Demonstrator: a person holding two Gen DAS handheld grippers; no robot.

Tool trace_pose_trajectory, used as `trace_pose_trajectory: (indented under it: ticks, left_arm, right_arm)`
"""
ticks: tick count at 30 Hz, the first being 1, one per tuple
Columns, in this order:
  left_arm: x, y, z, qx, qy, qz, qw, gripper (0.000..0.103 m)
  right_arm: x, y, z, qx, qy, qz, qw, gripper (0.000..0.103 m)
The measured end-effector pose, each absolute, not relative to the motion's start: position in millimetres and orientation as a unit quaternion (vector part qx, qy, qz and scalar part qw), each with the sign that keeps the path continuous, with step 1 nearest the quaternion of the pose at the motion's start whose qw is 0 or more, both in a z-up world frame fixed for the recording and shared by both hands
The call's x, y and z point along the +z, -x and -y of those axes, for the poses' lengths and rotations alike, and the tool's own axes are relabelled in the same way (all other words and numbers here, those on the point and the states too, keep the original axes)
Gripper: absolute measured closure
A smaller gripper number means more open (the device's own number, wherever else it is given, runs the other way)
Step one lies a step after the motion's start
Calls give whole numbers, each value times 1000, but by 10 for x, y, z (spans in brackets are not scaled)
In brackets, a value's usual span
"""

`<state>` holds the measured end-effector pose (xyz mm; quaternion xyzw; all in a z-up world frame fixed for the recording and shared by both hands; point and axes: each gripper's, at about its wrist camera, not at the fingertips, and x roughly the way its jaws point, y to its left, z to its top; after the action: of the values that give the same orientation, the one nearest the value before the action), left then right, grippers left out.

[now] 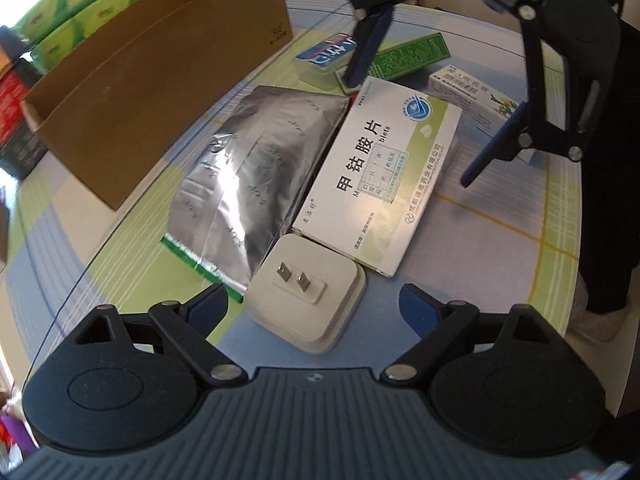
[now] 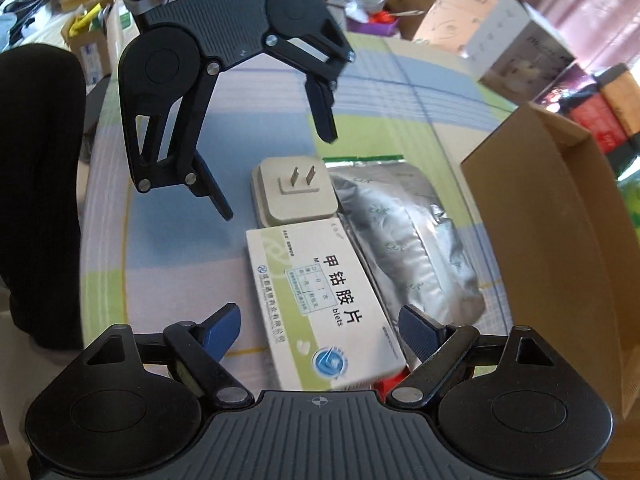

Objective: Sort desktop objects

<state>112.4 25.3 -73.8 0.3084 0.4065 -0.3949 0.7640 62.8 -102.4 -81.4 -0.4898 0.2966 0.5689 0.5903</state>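
A white plug adapter [image 1: 332, 320] [image 2: 294, 196] lies prongs up on the table. My left gripper [image 1: 314, 300] [image 2: 279, 177] is open just above it, one finger on each side. Behind the adapter a white and green medicine box [image 1: 380, 184] [image 2: 324, 308] lies beside a silver foil pouch [image 1: 256, 176] [image 2: 400, 240]. My right gripper [image 2: 320, 314] [image 1: 407, 133] hovers open over the far end of the medicine box, holding nothing. A red item [image 2: 390, 384] peeks out from under that box.
An open cardboard box [image 1: 160, 88] [image 2: 560, 220] stands beside the pouch. A blue-labelled case [image 1: 324, 60], a green box [image 1: 412, 54] and a small white box [image 1: 468, 96] lie further off. A person's dark leg [image 1: 600, 220] [image 2: 40, 160] stands at the table edge [image 1: 560, 312].
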Motion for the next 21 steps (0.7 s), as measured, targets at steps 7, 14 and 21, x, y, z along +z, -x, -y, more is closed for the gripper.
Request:
trace_pose_trajectory:
  ticks: [7, 14, 21]
  left_arm:
    - [-919, -1241, -200, -426, -320, -408, 741, 19]
    - [-900, -1202, -231, -430, -296, -430, 736, 30]
    - [-890, -1119, -212, -431, -316, -437, 724, 32]
  right_arm:
    - [-1003, -749, 853, 576, 492, -312, 573, 19]
    - [-1046, -764, 791, 564, 479, -333, 585, 29]
    - [-1021, -748, 778, 563, 467, -349, 586, 31]
